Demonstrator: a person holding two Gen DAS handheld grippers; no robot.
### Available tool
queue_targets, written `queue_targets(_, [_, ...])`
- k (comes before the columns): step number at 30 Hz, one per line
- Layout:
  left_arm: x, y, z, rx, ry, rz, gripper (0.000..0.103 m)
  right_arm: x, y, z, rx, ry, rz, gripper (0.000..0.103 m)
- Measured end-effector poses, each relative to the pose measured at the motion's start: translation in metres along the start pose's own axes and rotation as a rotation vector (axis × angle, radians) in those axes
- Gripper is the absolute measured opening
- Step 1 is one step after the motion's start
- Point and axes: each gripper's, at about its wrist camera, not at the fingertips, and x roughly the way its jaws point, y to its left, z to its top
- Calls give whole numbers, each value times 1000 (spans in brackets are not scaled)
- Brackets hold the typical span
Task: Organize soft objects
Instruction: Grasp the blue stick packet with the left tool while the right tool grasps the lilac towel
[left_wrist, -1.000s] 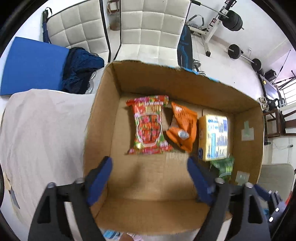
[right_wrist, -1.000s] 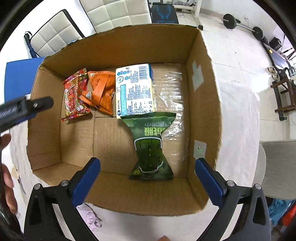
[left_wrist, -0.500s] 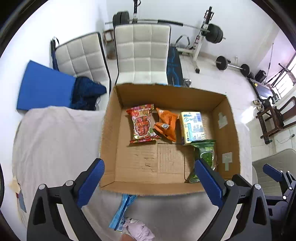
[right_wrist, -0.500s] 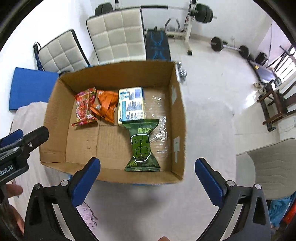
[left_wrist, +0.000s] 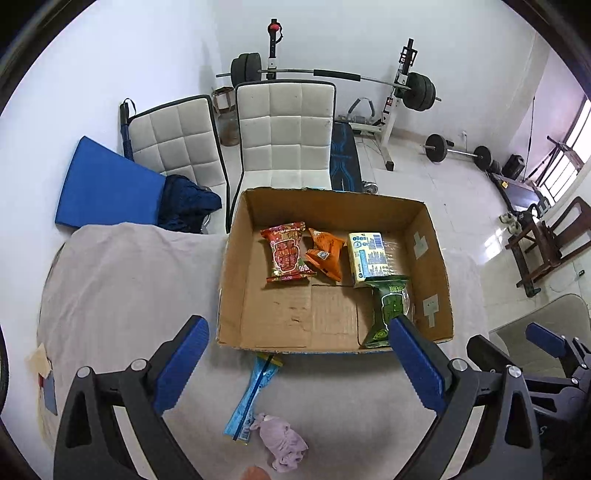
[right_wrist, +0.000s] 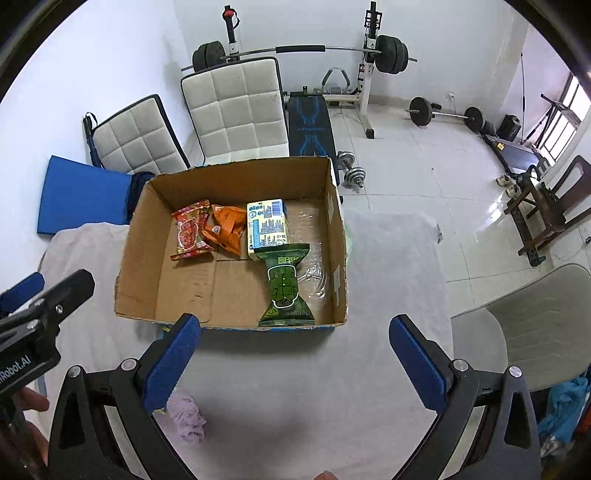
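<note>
Cloth, a crumpled lilac rag (left_wrist: 282, 445), is lying on the grey-covered table (left_wrist: 122, 280) beside a long blue sachet (left_wrist: 255, 391), in front of the brown cardboard box (left_wrist: 229, 266). It is probably light and limp; pinching its bunched middle looks best. Left gripper (left_wrist: 299, 365) and right gripper (right_wrist: 295, 363) are both gaping wide, holding nothing.

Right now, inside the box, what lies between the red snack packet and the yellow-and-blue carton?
An orange snack packet lies between the red snack packet and the yellow-and-blue carton in the cardboard box; both wrist views show it.
</note>
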Motion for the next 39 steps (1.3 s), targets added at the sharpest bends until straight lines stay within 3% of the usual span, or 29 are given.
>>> queue_targets(4, [-1,18,-20,-40,10,36,100,2,5,-10,-9,35,36,103])
queue_targets(6, [2,33,-35,-68,33,51,100,18,16,-23,-28,104,83,103])
queue_targets(14, [55,110,-134,-150,269,250,100,116,93,-114,-137,437,239,103])
queue_targets(18, [78,136,-168,-167,351,312,100,162,130,-153,-161,562,264,103])
queue_targets(22, [96,147,-183,-156,398,342,100,201,155,-180,-151,653,273,94])
queue_targets(23, [101,147,-184,-151,405,344,100,211,160,-187,-151,677,273,86])
queue_targets(25, [108,143,-181,-134,413,328,100,220,165,-193,-170,698,252,62])
queue_targets(26, [114,140,-177,-124,418,319,100,221,164,-196,-179,698,233,43])
queue_targets(34, [169,94,-142,-37,462,137,100,193,100,-185,-108,591,140,37])
queue_targets(39, [208,53,-135,70,543,105,100,191,61,-182,-19,578,97,37])
